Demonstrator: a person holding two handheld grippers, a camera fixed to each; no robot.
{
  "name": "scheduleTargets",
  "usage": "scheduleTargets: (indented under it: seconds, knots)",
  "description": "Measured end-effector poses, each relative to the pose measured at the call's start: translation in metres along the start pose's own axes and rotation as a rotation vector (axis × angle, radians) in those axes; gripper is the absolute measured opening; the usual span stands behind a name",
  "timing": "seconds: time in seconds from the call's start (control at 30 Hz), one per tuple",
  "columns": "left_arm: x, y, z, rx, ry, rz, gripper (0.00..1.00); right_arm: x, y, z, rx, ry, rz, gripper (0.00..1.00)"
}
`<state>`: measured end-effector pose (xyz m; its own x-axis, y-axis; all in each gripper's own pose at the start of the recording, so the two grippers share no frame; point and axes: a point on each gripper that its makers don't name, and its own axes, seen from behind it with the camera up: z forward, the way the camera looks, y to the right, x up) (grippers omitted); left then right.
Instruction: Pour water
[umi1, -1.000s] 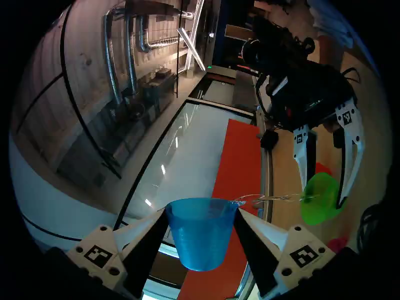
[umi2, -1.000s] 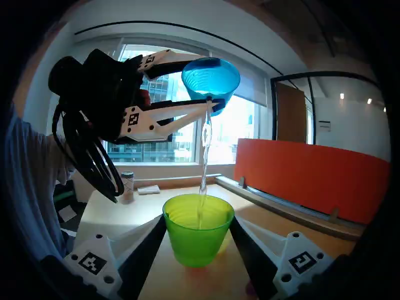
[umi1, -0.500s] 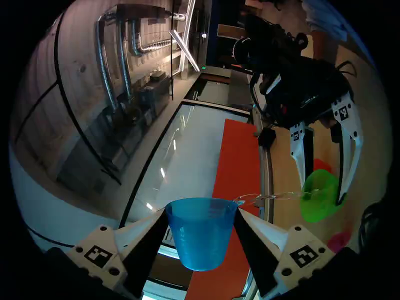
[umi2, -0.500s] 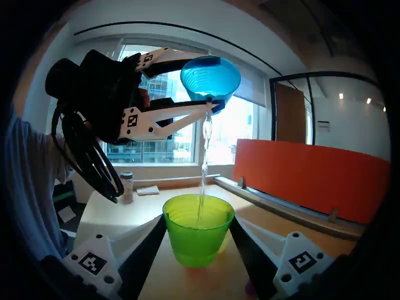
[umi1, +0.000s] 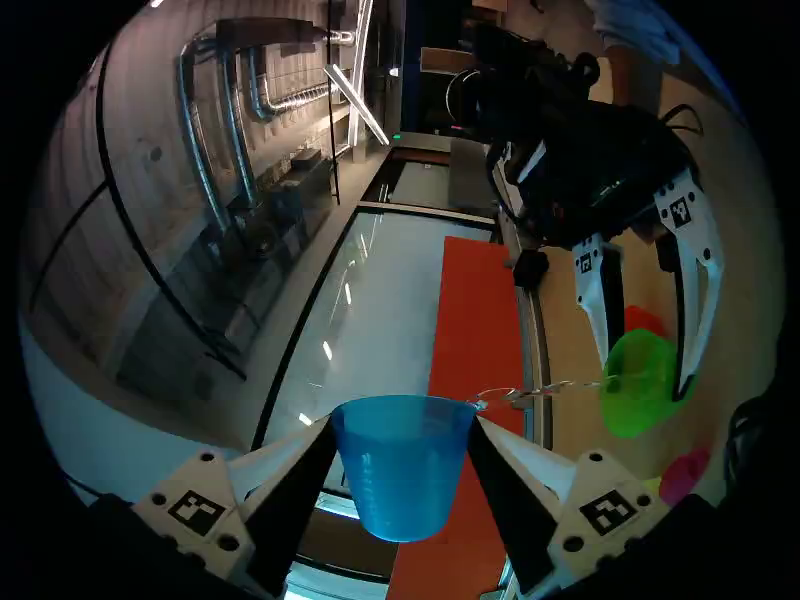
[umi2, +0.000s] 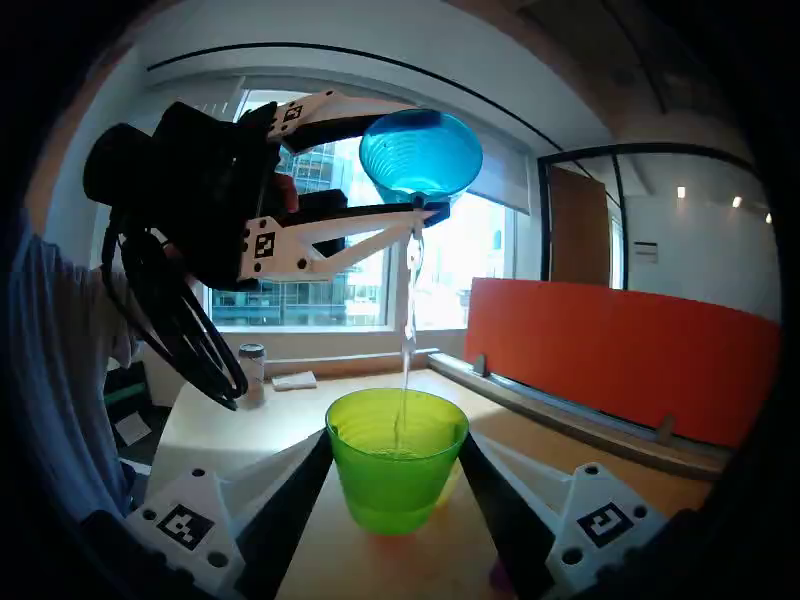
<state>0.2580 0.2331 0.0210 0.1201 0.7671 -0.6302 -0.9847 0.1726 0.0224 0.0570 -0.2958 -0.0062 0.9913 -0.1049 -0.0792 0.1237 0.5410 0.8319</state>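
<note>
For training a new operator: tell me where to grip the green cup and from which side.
Grip the green cup on its side wall mid-height, coming in level, as the right claw does. It stands upright, wider toward the rim, and its open top must stay free for the water stream.

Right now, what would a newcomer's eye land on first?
A blue cup tipped high in the left gripper pours a thin stream of water into a green cup held in the right gripper. Behind them, on the right, an orange panel runs along the desk.
</note>
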Motion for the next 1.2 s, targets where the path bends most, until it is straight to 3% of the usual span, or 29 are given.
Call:
scheduleTargets:
  seconds: [1.2]
  knots:
    - [0.011,-0.010,0.001,0.019,0.009,0.149,0.87,0.005,0.000,0.004,-0.008,0.009,0.005,0.90]
